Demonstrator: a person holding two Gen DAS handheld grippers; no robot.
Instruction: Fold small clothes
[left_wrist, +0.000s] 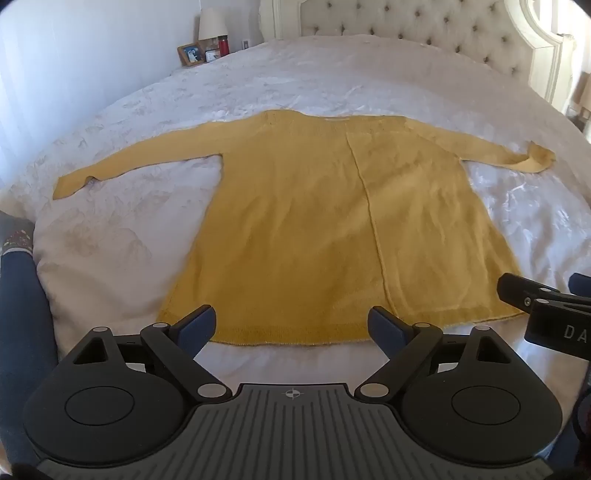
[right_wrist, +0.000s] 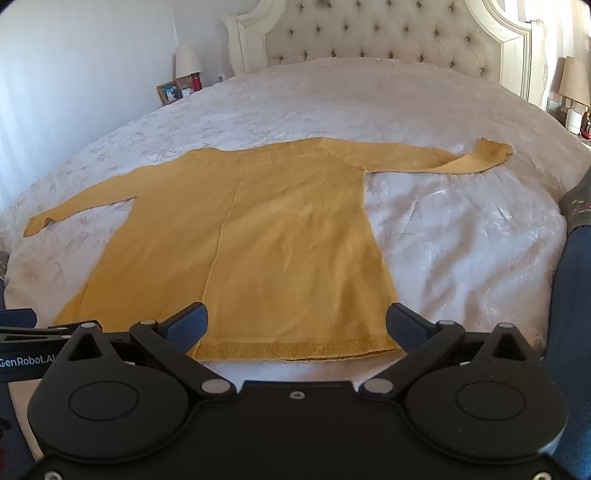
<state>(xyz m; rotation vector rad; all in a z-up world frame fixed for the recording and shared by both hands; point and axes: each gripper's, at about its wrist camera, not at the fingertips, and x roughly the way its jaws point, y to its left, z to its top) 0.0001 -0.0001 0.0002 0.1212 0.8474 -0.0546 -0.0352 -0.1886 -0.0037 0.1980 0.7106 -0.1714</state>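
— How did the jaws stand when you looked in?

— Both pairs were spread wide with nothing between them. The left gripper (left_wrist: 291, 325) hung over the near hem of the yellow sweater (left_wrist: 314, 221), its blue pads (left_wrist: 197, 325) clear of the knit. The right gripper (right_wrist: 297, 325) was just the same, poised above that hem toward the sweater's right corner.

— And the sweater itself?

— It lay flat on the white bedspread (right_wrist: 461, 240), hem nearest the grippers, neckline toward the tufted headboard (right_wrist: 369, 37). Both sleeves were stretched out sideways; the right sleeve's cuff (right_wrist: 491, 151) was folded back on itself.

— Anything else around it?

— Beyond the sweater's left sleeve, a lamp (left_wrist: 211, 24), a framed photo (left_wrist: 191, 54) and a red bottle (left_wrist: 223, 46) stood beside the bed. I could see dark blue sleeves (left_wrist: 18, 314) at the edges.
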